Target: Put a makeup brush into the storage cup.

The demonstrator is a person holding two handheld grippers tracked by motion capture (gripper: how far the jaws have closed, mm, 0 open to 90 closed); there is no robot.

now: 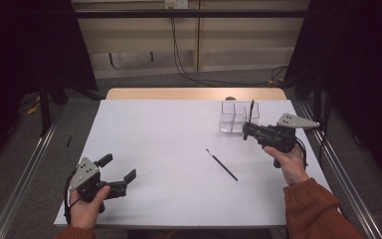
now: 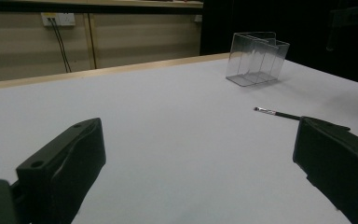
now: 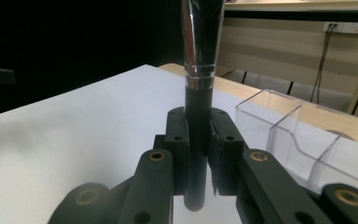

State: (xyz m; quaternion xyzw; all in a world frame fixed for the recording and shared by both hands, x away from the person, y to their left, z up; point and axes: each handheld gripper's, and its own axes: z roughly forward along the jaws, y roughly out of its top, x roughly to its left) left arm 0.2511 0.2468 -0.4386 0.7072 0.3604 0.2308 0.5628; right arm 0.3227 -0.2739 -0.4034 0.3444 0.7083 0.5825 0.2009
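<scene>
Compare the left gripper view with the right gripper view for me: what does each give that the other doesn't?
Left gripper view alone: the open left tongs, and a thin brush lying flat on the table, apart from the organizer.

Right gripper view alone: the right tongs shut on the black handle of a thick brush, held upright, silver ferrule above the jaws.

Both: the white table and the clear organizer, with nothing visible inside it, plus the far wall with cables.

On the table (image 1: 169,149), a clear organizer (image 1: 238,117) stands toward the far right, a thin brush (image 1: 222,164) lies nearer in front of it, and a thicker brush (image 1: 250,110) stands upright just beside the organizer.
</scene>
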